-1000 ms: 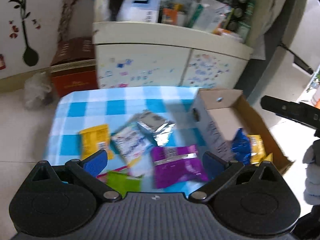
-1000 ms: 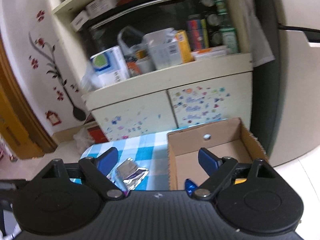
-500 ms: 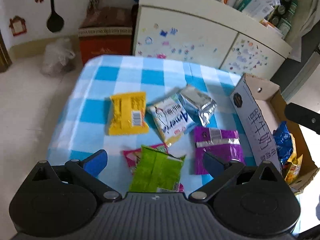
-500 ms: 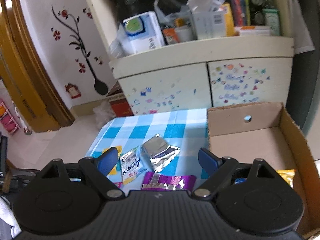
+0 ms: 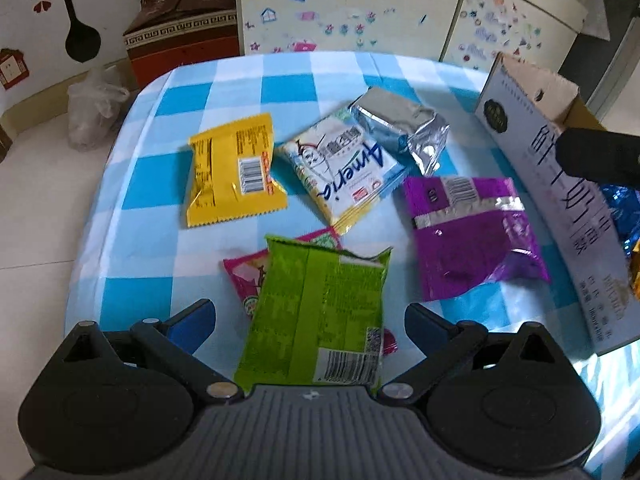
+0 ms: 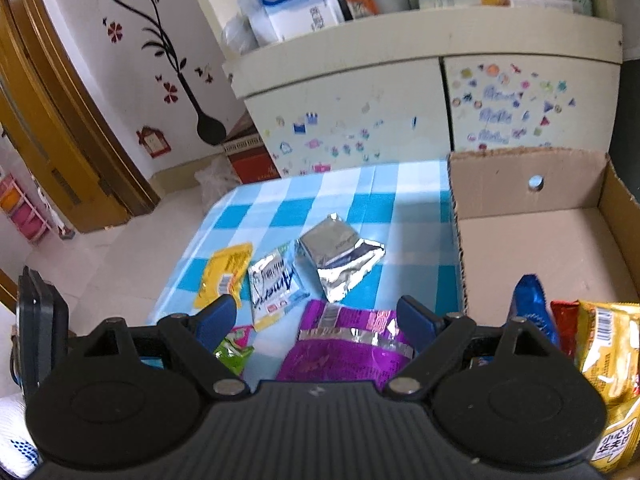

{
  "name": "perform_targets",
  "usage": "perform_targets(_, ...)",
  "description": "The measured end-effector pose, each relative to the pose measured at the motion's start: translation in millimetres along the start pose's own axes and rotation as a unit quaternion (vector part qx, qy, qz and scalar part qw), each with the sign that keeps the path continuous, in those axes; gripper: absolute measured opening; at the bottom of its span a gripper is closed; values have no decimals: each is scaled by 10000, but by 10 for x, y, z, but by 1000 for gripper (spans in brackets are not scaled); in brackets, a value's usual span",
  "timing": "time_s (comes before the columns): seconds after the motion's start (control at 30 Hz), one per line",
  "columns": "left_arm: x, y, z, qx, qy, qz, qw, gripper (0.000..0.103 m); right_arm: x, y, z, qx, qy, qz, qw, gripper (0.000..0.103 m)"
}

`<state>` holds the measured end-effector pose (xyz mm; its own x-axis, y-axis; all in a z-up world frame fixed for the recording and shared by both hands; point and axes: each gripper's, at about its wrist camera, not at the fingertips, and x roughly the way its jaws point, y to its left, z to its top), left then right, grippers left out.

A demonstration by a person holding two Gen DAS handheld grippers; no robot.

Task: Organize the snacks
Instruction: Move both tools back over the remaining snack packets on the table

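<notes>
Several snack packets lie on a blue-and-white checked table (image 5: 132, 184). In the left wrist view my left gripper (image 5: 308, 316) stands open just above a green packet (image 5: 312, 304), which lies over a pink packet (image 5: 244, 276). Beyond are a yellow packet (image 5: 232, 172), a white packet (image 5: 344, 168), a silver packet (image 5: 400, 128) and a purple packet (image 5: 472, 232). My right gripper (image 6: 316, 308) is open above the purple packet (image 6: 344, 348), with nothing between its fingers. The cardboard box (image 6: 528, 164) at the right holds a blue packet (image 6: 532, 304), a red one (image 6: 564, 320) and a gold one (image 6: 608, 344).
The box's printed side wall (image 5: 560, 208) stands along the table's right. A cream cabinet (image 6: 360, 92) with stickers is behind the table; a red-brown carton (image 5: 180, 40) and a plastic bag (image 5: 92, 108) sit on the floor to the left.
Both grippers have sunk toward the table and tipped downward. The packets look larger and nearer in both views. Both grippers stay open.
</notes>
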<state>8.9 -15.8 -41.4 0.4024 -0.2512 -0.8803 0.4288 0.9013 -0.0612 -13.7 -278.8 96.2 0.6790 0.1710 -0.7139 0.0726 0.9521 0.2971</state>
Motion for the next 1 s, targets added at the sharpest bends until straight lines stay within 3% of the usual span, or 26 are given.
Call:
perform_targets(0.27, -9, 169, -11, -386, 1, 121, 9992, 96, 221, 9, -67, -7, 248, -114, 9996, 87)
perform_targets(0.67, -63, 465, 13, -1045, -3, 476, 9934, 94, 515, 82, -238, 125, 757, -149, 9969, 91)
perform_targets(0.77, -73, 507, 60, -1132, -46, 513, 9922, 94, 525, 150, -269, 25, 870, 74, 9962, 93)
perform_targets(0.9, -114, 569, 109, -1207, -139, 625, 9906, 94, 494, 167, -257, 219, 1105, 841, 9901, 93)
perform_targets(1.0, -133, 612, 135, -1316, -160, 617, 9893, 94, 407, 241, -199, -161, 970, 896, 9911, 92)
